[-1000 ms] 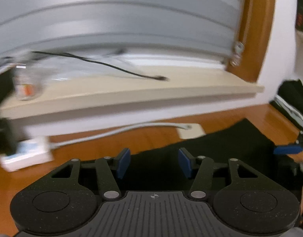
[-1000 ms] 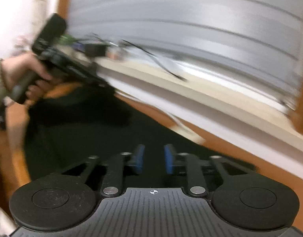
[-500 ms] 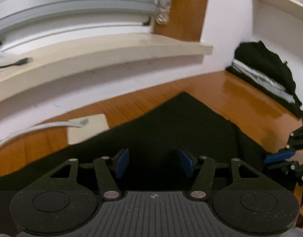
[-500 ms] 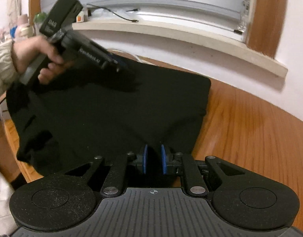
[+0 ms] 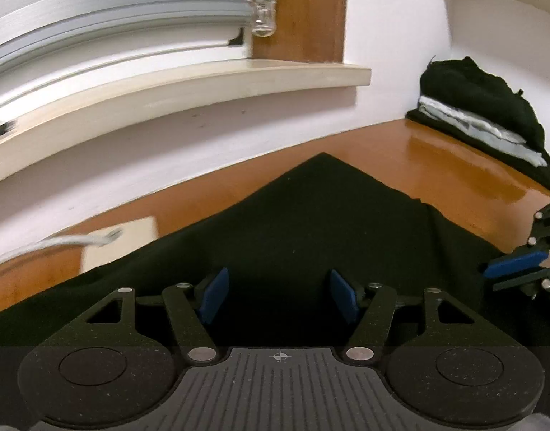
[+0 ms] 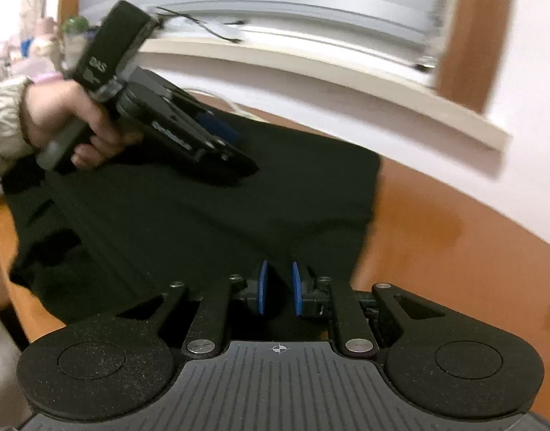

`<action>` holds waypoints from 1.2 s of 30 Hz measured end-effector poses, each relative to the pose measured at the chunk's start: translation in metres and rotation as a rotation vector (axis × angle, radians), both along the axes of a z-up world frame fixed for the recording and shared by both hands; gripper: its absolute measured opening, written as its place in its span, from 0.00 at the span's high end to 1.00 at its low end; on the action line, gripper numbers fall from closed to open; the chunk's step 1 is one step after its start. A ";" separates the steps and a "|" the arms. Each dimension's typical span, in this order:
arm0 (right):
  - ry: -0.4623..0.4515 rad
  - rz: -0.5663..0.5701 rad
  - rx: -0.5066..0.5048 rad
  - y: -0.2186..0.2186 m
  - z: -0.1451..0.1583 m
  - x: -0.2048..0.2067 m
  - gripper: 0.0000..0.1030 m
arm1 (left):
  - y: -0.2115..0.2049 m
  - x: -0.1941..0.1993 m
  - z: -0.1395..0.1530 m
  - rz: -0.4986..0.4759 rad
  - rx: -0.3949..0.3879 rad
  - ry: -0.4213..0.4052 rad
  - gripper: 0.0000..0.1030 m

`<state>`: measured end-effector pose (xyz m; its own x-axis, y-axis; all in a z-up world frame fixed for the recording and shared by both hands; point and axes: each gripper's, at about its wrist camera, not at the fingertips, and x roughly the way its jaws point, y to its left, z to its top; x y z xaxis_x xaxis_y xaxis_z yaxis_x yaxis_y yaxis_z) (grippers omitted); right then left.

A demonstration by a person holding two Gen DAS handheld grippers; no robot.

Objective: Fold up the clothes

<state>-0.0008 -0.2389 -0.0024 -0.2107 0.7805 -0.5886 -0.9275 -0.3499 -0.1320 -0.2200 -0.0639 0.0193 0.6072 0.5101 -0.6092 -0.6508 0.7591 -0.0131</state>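
A black garment (image 5: 311, 222) lies spread on the orange wooden table (image 5: 436, 165), one corner pointing at the wall. My left gripper (image 5: 278, 298) hovers over the garment's middle. Its jaws are opening, and the blue pads (image 5: 214, 298) stand wide apart without pressing on the cloth. In the right wrist view a hand (image 6: 66, 118) holds that left gripper (image 6: 235, 151) above the garment (image 6: 239, 215). My right gripper (image 6: 279, 287) is at the garment's near right edge, its pads nearly together with dark cloth between them. It also shows at the left wrist view's right edge as the right gripper (image 5: 508, 269).
A stack of folded dark and grey clothes (image 5: 483, 118) sits at the table's far right by the wall. A cream windowsill (image 5: 203, 86) juts out above the table. A white cable (image 5: 59, 244) and a pale flat block (image 5: 124, 244) lie left of the garment.
Both grippers have swung right and come down toward the garment. The left jaws have widened. The right pads stay close together at the cloth's edge.
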 end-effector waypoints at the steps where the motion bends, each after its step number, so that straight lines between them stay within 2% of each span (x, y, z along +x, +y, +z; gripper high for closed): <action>1: 0.001 -0.015 0.002 -0.002 -0.001 0.012 0.85 | 0.000 0.012 0.000 -0.003 -0.004 -0.004 0.36; 4: -0.008 -0.068 0.000 -0.009 -0.001 0.052 0.85 | -0.002 0.062 -0.001 -0.011 -0.008 -0.009 0.36; 8: -0.087 -0.171 0.024 -0.019 -0.003 0.100 0.84 | -0.008 0.139 -0.003 -0.013 -0.011 -0.014 0.36; 10: -0.077 -0.254 0.019 -0.020 0.003 0.117 0.84 | -0.015 0.169 -0.004 -0.023 0.005 0.002 0.35; 11: -0.071 -0.295 0.017 -0.020 0.006 0.126 0.84 | -0.018 0.180 -0.004 -0.027 0.011 0.008 0.35; 15: 0.002 -0.294 0.073 -0.024 0.014 0.119 0.77 | -0.018 0.184 -0.004 -0.020 0.003 0.001 0.33; 17: 0.035 -0.276 0.086 -0.021 0.016 0.108 0.76 | -0.016 0.175 -0.002 -0.002 -0.019 -0.014 0.33; 19: 0.065 -0.237 0.080 -0.011 0.016 0.094 0.74 | -0.016 0.157 0.007 0.006 -0.008 0.000 0.33; 21: 0.085 -0.183 0.081 -0.004 0.018 0.069 0.68 | -0.015 0.137 0.016 0.011 0.008 0.018 0.32; 26: 0.128 -0.036 0.093 0.008 0.027 -0.001 0.62 | -0.001 0.047 0.043 0.084 0.043 0.072 0.26; 31: 0.133 0.100 0.091 0.024 0.033 -0.077 0.55 | 0.018 -0.049 0.051 0.195 0.068 0.139 0.25; 33: 0.152 0.147 0.085 0.028 0.034 -0.102 0.54 | 0.028 -0.083 0.049 0.255 0.056 0.157 0.24; 36: 0.157 0.209 0.074 0.022 0.032 -0.138 0.48 | 0.037 -0.126 0.042 0.283 -0.011 0.104 0.22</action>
